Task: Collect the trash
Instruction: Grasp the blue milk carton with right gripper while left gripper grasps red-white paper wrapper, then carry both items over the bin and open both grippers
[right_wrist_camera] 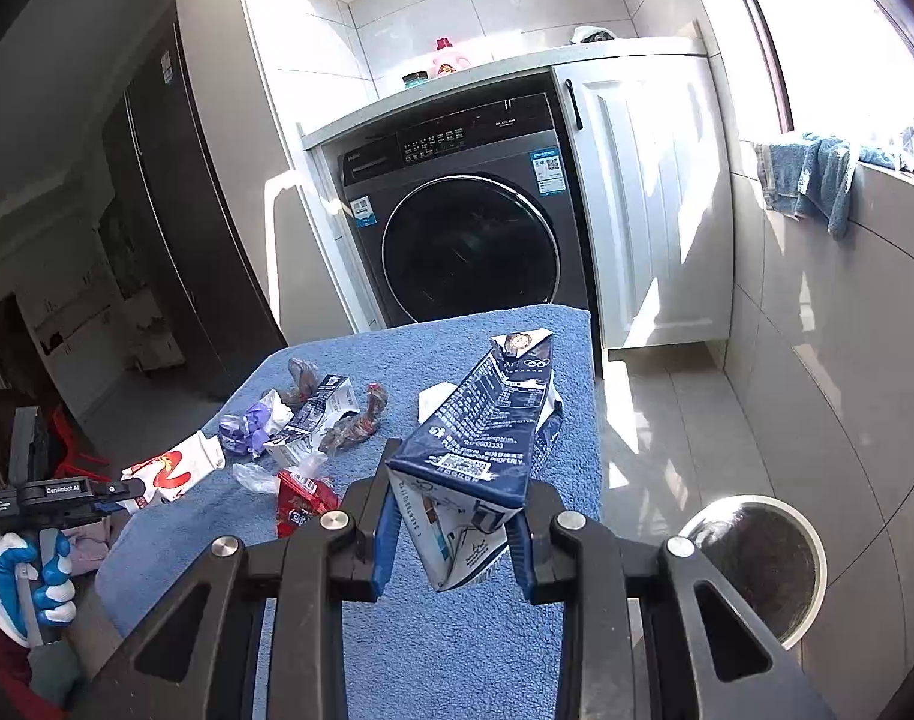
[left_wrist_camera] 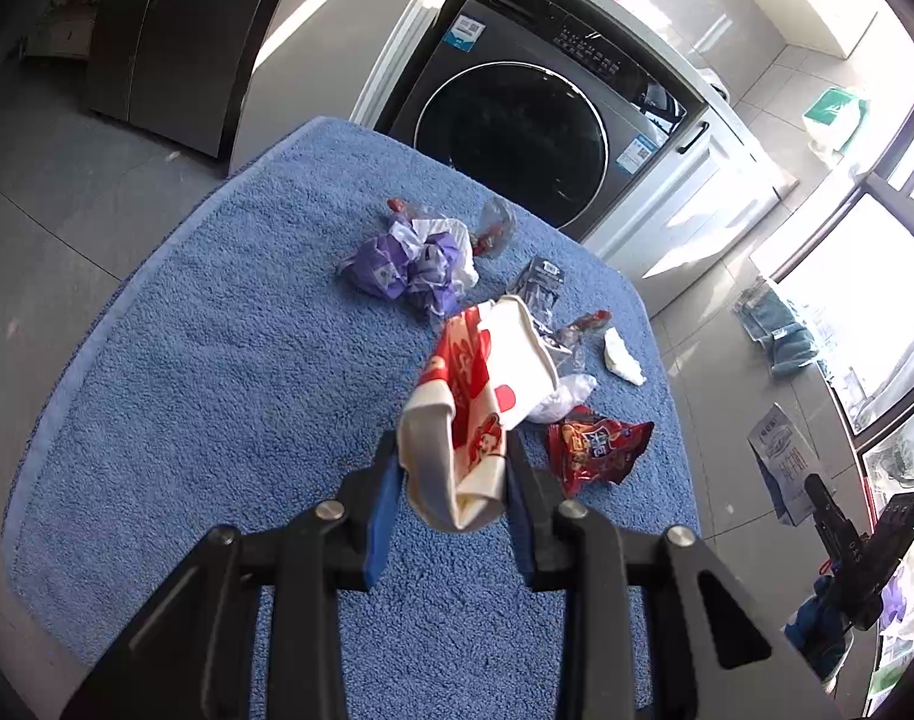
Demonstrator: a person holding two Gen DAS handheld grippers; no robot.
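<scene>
My left gripper [left_wrist_camera: 454,468] is shut on a crushed red-and-white carton [left_wrist_camera: 475,396] and holds it above the blue towel [left_wrist_camera: 217,360]. My right gripper [right_wrist_camera: 457,498] is shut on a flattened dark blue milk carton [right_wrist_camera: 487,438], held above the towel's right side [right_wrist_camera: 457,630]. On the towel lie purple crumpled wrappers [left_wrist_camera: 409,267], a red snack bag [left_wrist_camera: 595,447], clear plastic wrappers [left_wrist_camera: 493,228], a white tissue [left_wrist_camera: 622,357] and another dark carton [right_wrist_camera: 316,414]. The left gripper with its red-and-white carton [right_wrist_camera: 175,471] also shows in the right wrist view.
A round metal trash bin [right_wrist_camera: 757,564] stands on the floor right of the table. A dark front-loading washing machine [right_wrist_camera: 463,228] sits behind the table beside a white cabinet [right_wrist_camera: 649,204]. A dark fridge [left_wrist_camera: 169,36] stands at left. Blue cloths [right_wrist_camera: 811,174] hang at the window sill.
</scene>
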